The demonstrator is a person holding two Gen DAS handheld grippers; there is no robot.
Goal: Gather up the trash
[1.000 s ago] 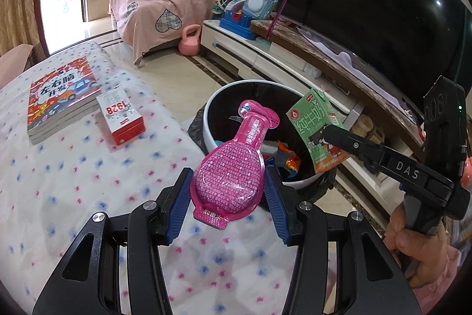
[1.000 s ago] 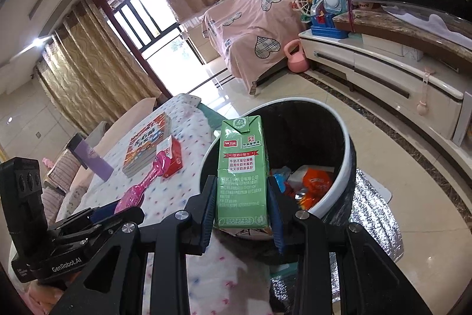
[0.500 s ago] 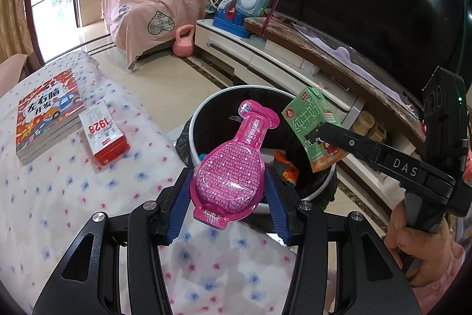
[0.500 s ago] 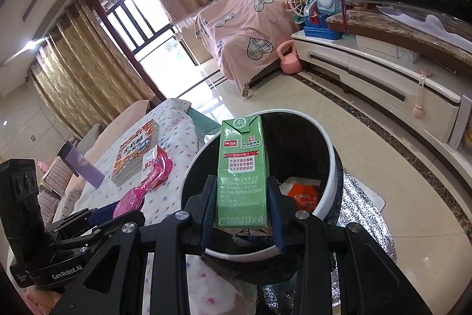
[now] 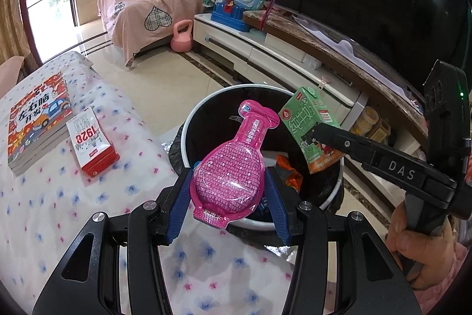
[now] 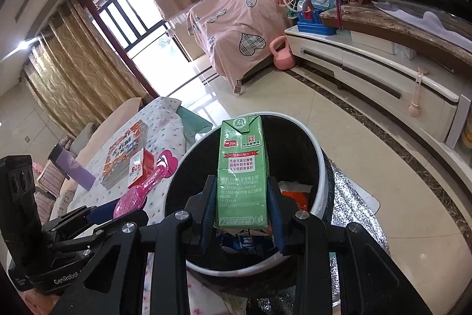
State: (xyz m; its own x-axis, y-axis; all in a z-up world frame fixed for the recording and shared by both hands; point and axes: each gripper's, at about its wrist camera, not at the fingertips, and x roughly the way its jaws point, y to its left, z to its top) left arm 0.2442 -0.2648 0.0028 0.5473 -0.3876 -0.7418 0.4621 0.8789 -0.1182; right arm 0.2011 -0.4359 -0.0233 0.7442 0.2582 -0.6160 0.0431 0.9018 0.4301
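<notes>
Floral-sheeted bed in foreground. Left gripper clamps pink pouch, right gripper clamps green milk carton; both held over the trash bin's opening. Book and red box lie farther back on bed.

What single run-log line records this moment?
left gripper: shut on pink pouch | right gripper: shut on green carton | both over bin | nothing released
</notes>
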